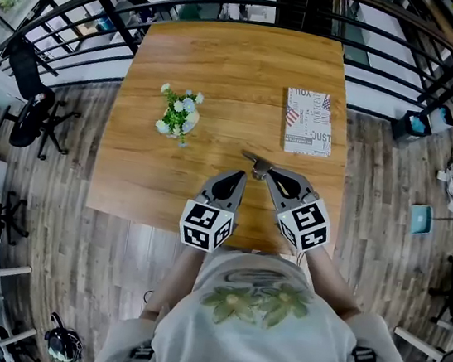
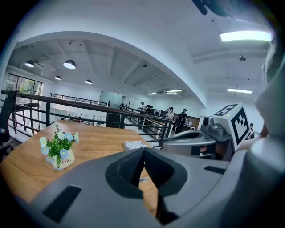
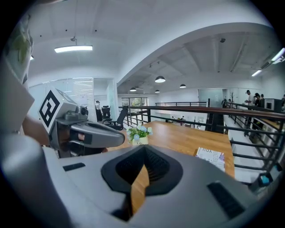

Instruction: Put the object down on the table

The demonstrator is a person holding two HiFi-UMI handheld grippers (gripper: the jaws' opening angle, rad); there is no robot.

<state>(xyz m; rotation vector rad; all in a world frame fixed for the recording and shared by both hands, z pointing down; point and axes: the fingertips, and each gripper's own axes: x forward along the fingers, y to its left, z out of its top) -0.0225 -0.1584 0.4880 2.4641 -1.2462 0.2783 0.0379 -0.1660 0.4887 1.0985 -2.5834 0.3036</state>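
A small, thin dark object (image 1: 254,161) lies on the wooden table (image 1: 235,60), just ahead of both gripper tips; it is too small to identify. My right gripper (image 1: 270,174) is shut, its tip right beside the object, and whether they touch I cannot tell. In the right gripper view its jaws (image 3: 143,148) meet at the tips with only table showing behind them. My left gripper (image 1: 241,176) hovers beside it, also shut and holding nothing (image 2: 143,150). Each gripper shows in the other's view: the right gripper (image 2: 164,143) and the left gripper (image 3: 123,140).
A small pot of white and blue flowers (image 1: 177,115) stands left of centre. A printed book (image 1: 308,122) lies near the table's right edge. A black railing (image 1: 84,5) runs behind the table, with office chairs (image 1: 32,107) on the floor to the left.
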